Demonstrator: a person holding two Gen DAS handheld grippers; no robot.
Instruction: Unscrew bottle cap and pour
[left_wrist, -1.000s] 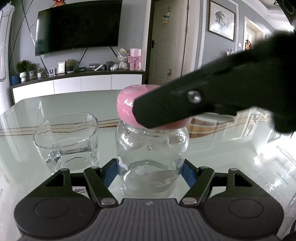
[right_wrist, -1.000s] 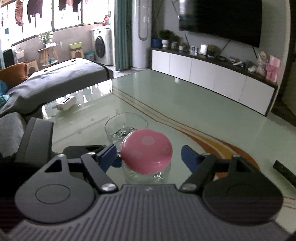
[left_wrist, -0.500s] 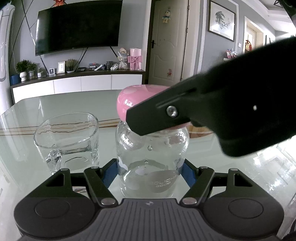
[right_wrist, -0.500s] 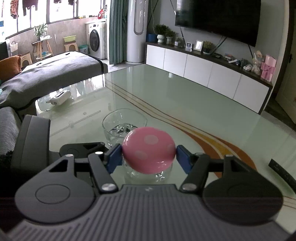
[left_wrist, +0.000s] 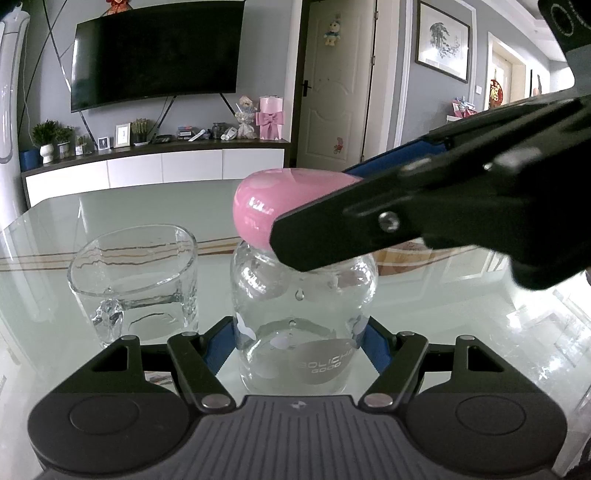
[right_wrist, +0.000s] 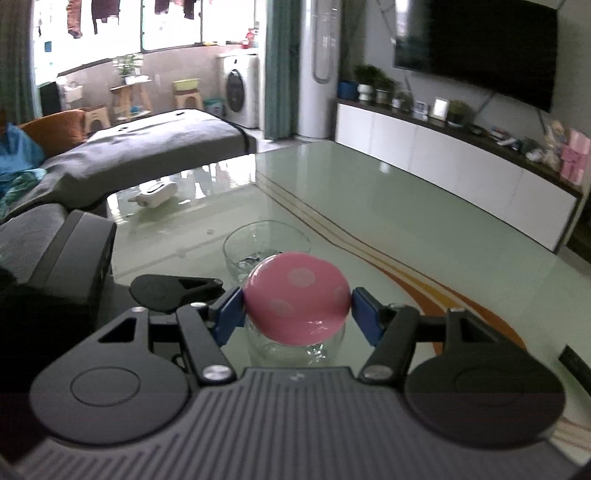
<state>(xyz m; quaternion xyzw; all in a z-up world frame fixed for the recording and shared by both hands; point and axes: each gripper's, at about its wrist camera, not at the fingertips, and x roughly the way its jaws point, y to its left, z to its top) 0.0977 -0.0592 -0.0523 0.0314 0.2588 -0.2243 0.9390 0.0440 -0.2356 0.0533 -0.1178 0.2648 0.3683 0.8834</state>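
Note:
A clear glass bottle (left_wrist: 303, 325) stands upright on the glass table (left_wrist: 110, 218). My left gripper (left_wrist: 301, 341) is shut on its lower body with both blue pads against it. The bottle's pink dotted cap (left_wrist: 280, 199) is on its neck. My right gripper (right_wrist: 297, 314) is shut on the cap (right_wrist: 295, 295), a blue pad on each side; in the left wrist view it reaches in from the right (left_wrist: 424, 221). A clear drinking glass (left_wrist: 135, 284) stands just left of the bottle; it also shows beyond the cap in the right wrist view (right_wrist: 266, 247).
A white device (right_wrist: 155, 192) lies near the table's far left edge. A grey sofa (right_wrist: 140, 155) is beyond it. A white TV cabinet (left_wrist: 159, 166) and a dark strip (right_wrist: 574, 363) at the table's right edge also show.
My right gripper closed its pads onto the pink cap, then turned, its body tilting up in the left wrist view. The bottle, glass and left gripper stayed put.

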